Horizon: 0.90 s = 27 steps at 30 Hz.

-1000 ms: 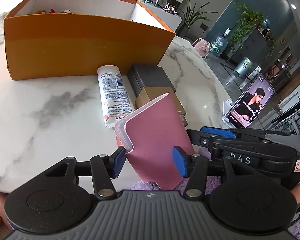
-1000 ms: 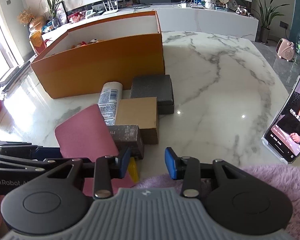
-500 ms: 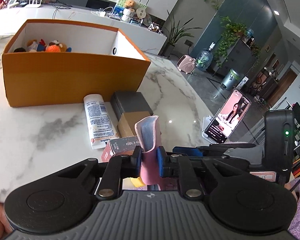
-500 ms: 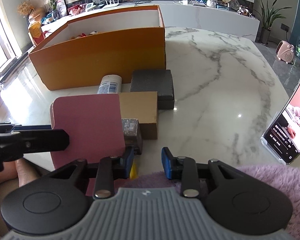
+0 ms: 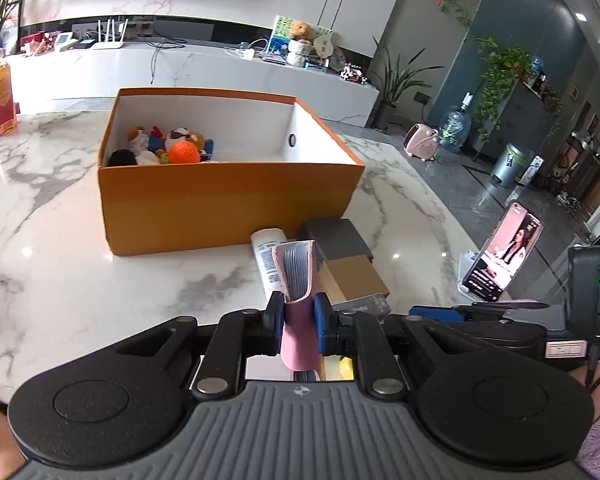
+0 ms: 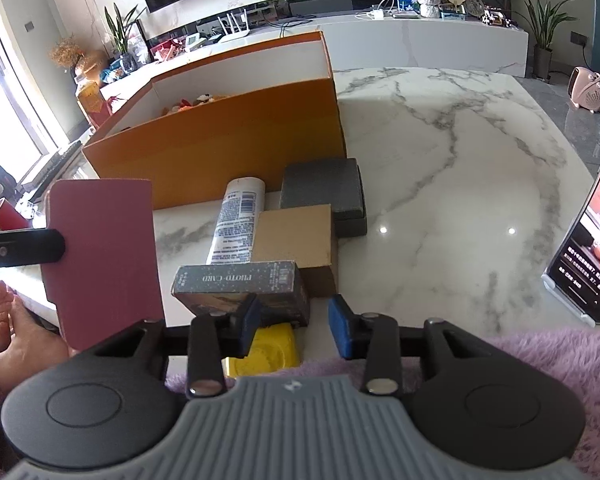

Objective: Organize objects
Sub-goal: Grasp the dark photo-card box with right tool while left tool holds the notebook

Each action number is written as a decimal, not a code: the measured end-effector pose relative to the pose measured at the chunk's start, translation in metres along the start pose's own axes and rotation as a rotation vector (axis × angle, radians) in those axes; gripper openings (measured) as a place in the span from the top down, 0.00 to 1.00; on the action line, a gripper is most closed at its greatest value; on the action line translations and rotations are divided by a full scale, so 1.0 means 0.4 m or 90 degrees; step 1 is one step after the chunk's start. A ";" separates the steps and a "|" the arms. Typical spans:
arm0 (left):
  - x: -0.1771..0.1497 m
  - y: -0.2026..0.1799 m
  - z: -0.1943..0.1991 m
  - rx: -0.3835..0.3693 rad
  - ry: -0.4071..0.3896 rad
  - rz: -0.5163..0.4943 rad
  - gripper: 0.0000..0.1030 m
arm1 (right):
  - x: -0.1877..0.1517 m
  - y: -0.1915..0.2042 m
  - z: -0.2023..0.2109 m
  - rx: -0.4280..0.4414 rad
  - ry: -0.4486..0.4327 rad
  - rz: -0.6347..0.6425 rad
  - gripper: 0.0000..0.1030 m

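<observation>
My left gripper [image 5: 297, 326] is shut on a pink notebook [image 5: 298, 280] and holds it upright, above the table's near edge; it also shows in the right wrist view [image 6: 102, 252]. An open orange box [image 5: 220, 196] with small toys [image 5: 168, 148] stands beyond. In front of the box lie a white tube [image 6: 238, 220], a grey box [image 6: 324, 196], a brown cardboard box [image 6: 296, 236], a dark photo-card box [image 6: 240, 284] and a yellow item [image 6: 268, 350]. My right gripper [image 6: 294, 322] is open and empty, just before the photo-card box.
A phone [image 5: 502, 250] on a stand plays a video at the table's right edge. A red carton [image 5: 0, 98] stands far left. A purple fluffy cloth [image 6: 540, 360] lies at the near edge under my right gripper. Bare feet [image 6: 8, 320] show at the left.
My left gripper closed on the pink notebook, then lifted it higher and turned it edge-on toward the orange box. My right gripper stayed open and barely moved.
</observation>
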State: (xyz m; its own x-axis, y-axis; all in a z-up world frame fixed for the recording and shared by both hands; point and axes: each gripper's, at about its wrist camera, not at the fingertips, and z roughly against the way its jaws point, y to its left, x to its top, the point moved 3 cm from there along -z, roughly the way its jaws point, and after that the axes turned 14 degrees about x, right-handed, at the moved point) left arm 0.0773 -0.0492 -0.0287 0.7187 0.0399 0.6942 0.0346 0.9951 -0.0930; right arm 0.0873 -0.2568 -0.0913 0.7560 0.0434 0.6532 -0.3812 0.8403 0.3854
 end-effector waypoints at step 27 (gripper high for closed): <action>-0.018 0.053 -0.083 0.035 0.066 -0.032 0.82 | 0.014 0.261 -0.215 -0.025 0.319 0.703 0.47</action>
State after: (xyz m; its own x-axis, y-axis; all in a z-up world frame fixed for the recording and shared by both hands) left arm 0.0960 -0.0313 -0.0593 0.7848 -0.0175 0.6196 0.0372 0.9991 -0.0189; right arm 0.0976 -0.1224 -0.1034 0.1596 0.9440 0.2888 -0.9406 0.2342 -0.2457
